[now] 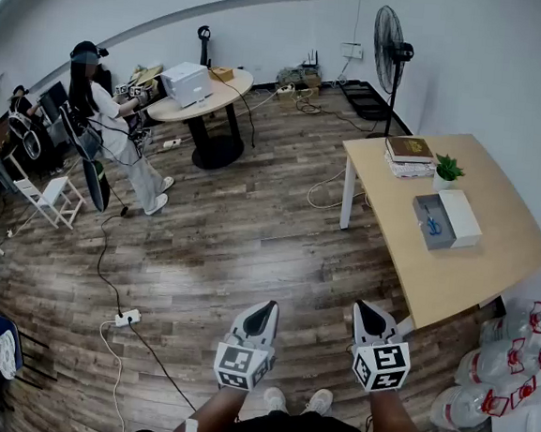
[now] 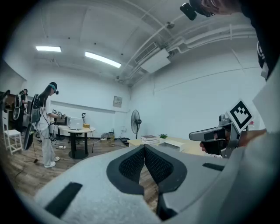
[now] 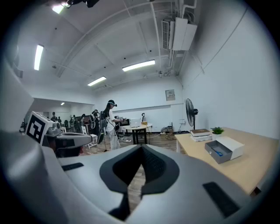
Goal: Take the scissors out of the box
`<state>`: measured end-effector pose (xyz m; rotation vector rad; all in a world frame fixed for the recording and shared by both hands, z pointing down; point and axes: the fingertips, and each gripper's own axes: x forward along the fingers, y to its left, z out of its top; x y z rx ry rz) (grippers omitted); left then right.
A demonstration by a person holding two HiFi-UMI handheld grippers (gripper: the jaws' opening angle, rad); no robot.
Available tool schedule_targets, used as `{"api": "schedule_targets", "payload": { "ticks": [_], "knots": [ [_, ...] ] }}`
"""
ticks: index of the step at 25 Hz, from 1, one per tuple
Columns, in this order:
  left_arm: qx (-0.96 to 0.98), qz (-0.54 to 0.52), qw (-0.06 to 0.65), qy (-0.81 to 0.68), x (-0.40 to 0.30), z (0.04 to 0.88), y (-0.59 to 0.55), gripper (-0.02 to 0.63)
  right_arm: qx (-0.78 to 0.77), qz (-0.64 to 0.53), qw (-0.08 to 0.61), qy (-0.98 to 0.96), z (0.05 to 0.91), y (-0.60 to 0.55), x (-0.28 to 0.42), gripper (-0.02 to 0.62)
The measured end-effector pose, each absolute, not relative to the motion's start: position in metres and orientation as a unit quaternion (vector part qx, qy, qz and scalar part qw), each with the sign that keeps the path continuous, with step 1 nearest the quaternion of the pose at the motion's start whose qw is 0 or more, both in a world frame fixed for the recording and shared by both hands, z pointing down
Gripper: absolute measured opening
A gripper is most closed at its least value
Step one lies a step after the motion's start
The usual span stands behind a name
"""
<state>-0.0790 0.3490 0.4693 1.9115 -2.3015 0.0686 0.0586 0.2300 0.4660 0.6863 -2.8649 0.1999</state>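
Scissors [image 1: 433, 223] x1 in 1 box [image 1: 418, 212]; L gripper [image 1: 265, 313], R gripper [image 1: 364, 312]: jaws together.

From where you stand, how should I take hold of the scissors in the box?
Probably by the blue handle end, coming down from above: the scissors lie flat in the open grey box, whose walls block any side approach.

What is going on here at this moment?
A person stands on the wooden floor holding the left gripper and the right gripper, both shut and empty. The table is ahead to their right. On it the grey box lies open with the blue scissors inside and its white lid beside it. Neither gripper is near the box. Another person stands by a round table farther back.
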Motion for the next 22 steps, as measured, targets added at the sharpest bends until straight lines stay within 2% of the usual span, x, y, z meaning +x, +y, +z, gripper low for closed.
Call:
{"api": "schedule_targets", "payload": {
  "ticks": [7,14,22],
  "knots": [
    [0.637,0.022,0.07,-0.767,-0.072,0.465,0.338,0.0,0.23,0.056,0.107,-0.966,0.469,0.223,0.064,-0.008],
    [0.628,0.023,0.069,-0.775,-0.072,0.466,0.324,0.0,0.226,0.04,0.086,-0.97,0.46,0.202,0.065,-0.006],
    [0.646,0.009,0.078,-0.759,-0.073,0.478,0.265,0.0,0.242,0.048,0.092,-0.965,0.47,0.149,0.068,-0.006]
  ]
}}
